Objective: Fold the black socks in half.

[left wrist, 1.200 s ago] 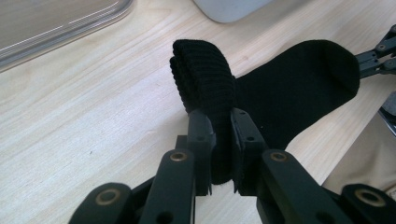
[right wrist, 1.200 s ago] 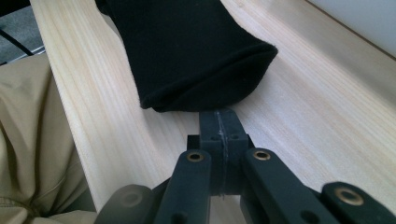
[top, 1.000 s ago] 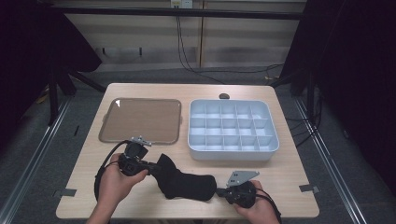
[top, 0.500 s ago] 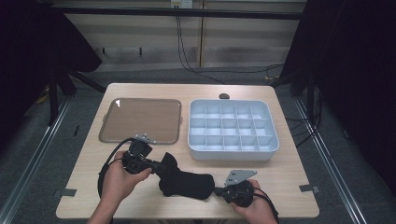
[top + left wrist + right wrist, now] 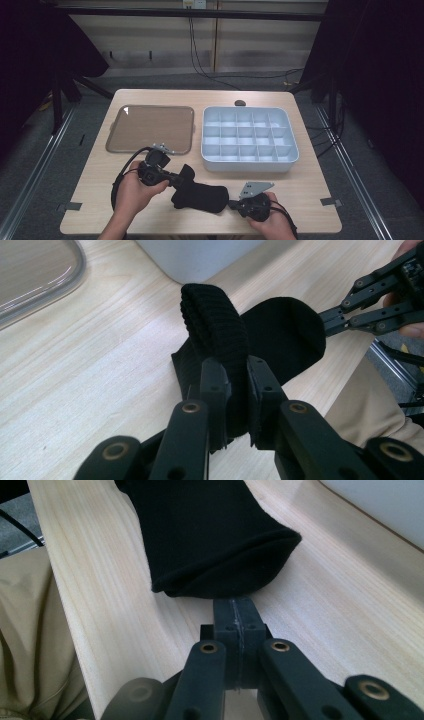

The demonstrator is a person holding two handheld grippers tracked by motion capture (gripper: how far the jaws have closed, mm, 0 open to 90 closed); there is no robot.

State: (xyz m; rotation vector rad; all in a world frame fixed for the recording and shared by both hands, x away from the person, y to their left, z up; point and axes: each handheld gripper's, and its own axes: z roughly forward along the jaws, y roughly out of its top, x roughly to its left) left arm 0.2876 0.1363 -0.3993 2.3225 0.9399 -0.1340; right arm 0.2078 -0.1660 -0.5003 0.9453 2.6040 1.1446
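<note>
Left hand-held gripper (image 5: 176,179) sits at the near left of the tabletop (image 5: 95,195), gripped by the person's left hand (image 5: 134,189), with its cable looping round to the left. In the left gripper view its jaws are clamped on the ribbed cuff of a black sock (image 5: 225,340), and the cuff stands up in a fold above the fingertips (image 5: 214,385). Far from that hand, a clear lid (image 5: 150,129) lies flat on the left half of the tabletop.

In the high view the sock (image 5: 200,195) lies near the front edge, between the two hands, stretching from the left jaws towards the right ones; its cuff end is raised and its toe end rests on the wood.

Far right of the sock stands a pale box (image 5: 249,139) divided into many small compartments, just beside the lid. A small dark thing (image 5: 240,103) lies on the tabletop beyond the box's far wall; what it is cannot be told.

At the near right, the right hand-held gripper (image 5: 234,204) lies low in the right hand (image 5: 272,220), a grey plate on top. In the right gripper view its jaws are pressed together with nothing between them (image 5: 235,611), their tips just short of the sock's rounded toe (image 5: 215,535).
</note>
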